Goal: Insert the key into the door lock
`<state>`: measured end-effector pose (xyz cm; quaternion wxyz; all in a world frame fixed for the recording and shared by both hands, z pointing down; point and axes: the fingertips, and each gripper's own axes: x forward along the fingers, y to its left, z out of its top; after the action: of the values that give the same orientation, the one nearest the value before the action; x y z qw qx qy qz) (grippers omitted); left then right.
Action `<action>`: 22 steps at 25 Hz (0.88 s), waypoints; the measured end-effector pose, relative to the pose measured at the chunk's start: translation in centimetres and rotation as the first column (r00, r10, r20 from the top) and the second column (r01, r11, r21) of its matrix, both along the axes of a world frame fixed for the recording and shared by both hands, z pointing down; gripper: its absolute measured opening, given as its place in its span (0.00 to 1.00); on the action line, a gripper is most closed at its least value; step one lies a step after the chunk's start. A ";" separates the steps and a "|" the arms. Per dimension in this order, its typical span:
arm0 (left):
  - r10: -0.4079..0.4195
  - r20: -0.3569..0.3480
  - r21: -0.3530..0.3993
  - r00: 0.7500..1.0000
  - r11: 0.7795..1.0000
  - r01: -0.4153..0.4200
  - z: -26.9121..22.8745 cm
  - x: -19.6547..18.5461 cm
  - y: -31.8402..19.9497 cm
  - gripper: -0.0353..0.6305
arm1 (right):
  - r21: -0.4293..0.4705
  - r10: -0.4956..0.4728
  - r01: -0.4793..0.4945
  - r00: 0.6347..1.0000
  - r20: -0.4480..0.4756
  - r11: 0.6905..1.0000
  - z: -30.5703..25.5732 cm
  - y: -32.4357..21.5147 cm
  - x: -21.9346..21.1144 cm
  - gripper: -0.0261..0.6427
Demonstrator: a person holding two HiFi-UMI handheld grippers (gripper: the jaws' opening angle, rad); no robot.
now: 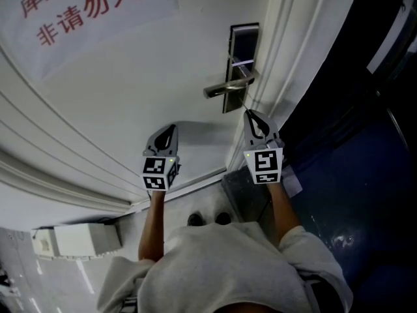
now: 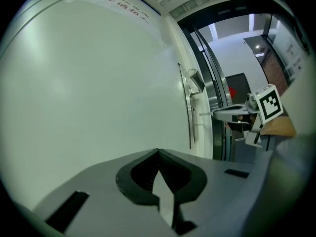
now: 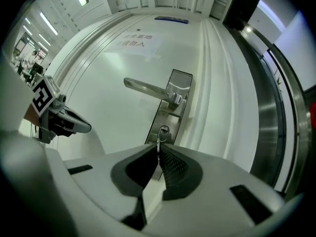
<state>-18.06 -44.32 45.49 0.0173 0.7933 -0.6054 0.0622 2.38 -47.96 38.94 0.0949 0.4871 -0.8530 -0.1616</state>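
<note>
Right fingers (image 3: 173, 164) pinch the key (image 3: 158, 145), blade pointing at the keyhole (image 3: 163, 130).

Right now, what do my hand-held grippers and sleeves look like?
The left hand-held gripper and right hand-held gripper are grey with black pads, tapering to a point. Each carries a white cube with black square markers. Your sleeves are light grey.

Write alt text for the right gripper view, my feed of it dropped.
The right gripper holds a small silver key in shut jaws, its tip pointing at the round keyhole in a brushed-metal lock plate, below a silver lever handle on a white door. Whether the tip has entered cannot be told.
</note>
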 end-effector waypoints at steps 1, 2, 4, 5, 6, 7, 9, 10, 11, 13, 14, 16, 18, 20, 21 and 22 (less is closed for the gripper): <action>0.001 -0.001 -0.001 1.000 1.000 -0.001 0.1 0.0 0.0 0.08 | 0.022 -0.001 0.001 1.000 -0.030 1.000 -0.3 -0.1 0.0 0.08; 0.004 -0.002 -0.001 1.000 1.000 -0.004 0.1 0.1 -0.1 0.08 | 0.044 0.001 0.002 0.998 -0.061 0.999 -0.7 -0.2 0.0 0.08; 0.009 -0.007 -0.003 1.000 1.000 -0.009 0.3 0.3 -0.1 0.08 | 0.085 0.004 0.006 0.993 -0.114 0.996 -1.4 -0.4 0.1 0.08; 0.011 -0.011 -0.004 1.000 1.000 -0.011 0.4 0.4 -0.1 0.08 | 0.106 0.004 0.011 0.990 -0.142 0.994 -1.8 -0.4 0.1 0.08; 0.012 -0.014 -0.005 1.000 1.000 -0.012 0.4 0.4 -0.2 0.08 | 0.131 0.006 0.018 0.983 -0.185 0.991 -2.1 -0.4 0.0 0.08; 0.012 -0.016 -0.005 1.000 1.000 -0.012 0.5 0.4 -0.2 0.08 | 0.163 0.015 0.026 0.970 -0.244 0.986 -2.3 -0.4 -0.2 0.08; 0.015 -0.019 -0.004 1.000 1.000 -0.015 0.5 0.5 -0.2 0.08 | 0.239 0.048 0.048 0.923 -0.383 0.970 -2.4 -0.4 -0.6 0.08; 0.017 -0.019 -0.003 1.000 1.000 -0.017 0.5 0.6 -0.2 0.08 | 0.276 0.069 0.064 0.892 -0.447 0.959 -2.3 -0.4 -0.7 0.08; 0.018 -0.020 -0.003 1.000 1.000 -0.018 0.5 0.7 -0.3 0.08 | 0.309 0.090 0.082 0.859 -0.504 0.948 -2.2 -0.4 -0.9 0.08; 0.020 -0.021 -0.003 1.000 1.000 -0.020 0.4 0.7 -0.3 0.08 | 0.361 0.127 0.123 0.793 -0.596 0.925 -1.8 -0.4 -1.1 0.08; 0.021 -0.021 -0.004 1.000 1.000 -0.021 0.4 0.7 -0.3 0.08 | 0.381 0.145 0.143 0.760 -0.633 0.914 -1.6 -0.4 -1.2 0.08; 0.023 -0.021 -0.005 1.000 1.000 -0.023 0.5 0.8 -0.3 0.08 | 0.413 0.180 0.176 0.701 -0.690 0.894 -1.4 -0.5 -1.1 0.08; 0.026 -0.021 -0.005 0.999 1.000 -0.026 0.6 1.0 -0.3 0.08 | 0.431 0.205 0.199 0.659 -0.724 0.880 -1.2 -0.7 -1.0 0.08; 0.028 -0.021 -0.006 0.999 1.000 -0.028 0.6 1.2 -0.3 0.08 | 0.439 0.219 0.211 0.635 -0.741 0.874 -1.2 -0.9 -0.9 0.08; 0.029 -0.020 -0.007 0.999 1.000 -0.029 0.7 1.2 -0.3 0.08 | 0.441 0.224 0.215 0.626 -0.747 0.871 -1.2 -1.1 -0.9 0.08; 0.030 -0.019 -0.007 0.999 1.000 -0.030 0.7 1.3 -0.3 0.08 | 0.442 0.227 0.218 0.619 -0.752 0.870 -1.2 -1.2 -0.8 0.08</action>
<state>-16.78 -44.61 46.15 0.0251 0.8028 -0.5930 0.0571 1.59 -49.13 37.71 0.3304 0.3762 -0.6521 -0.5693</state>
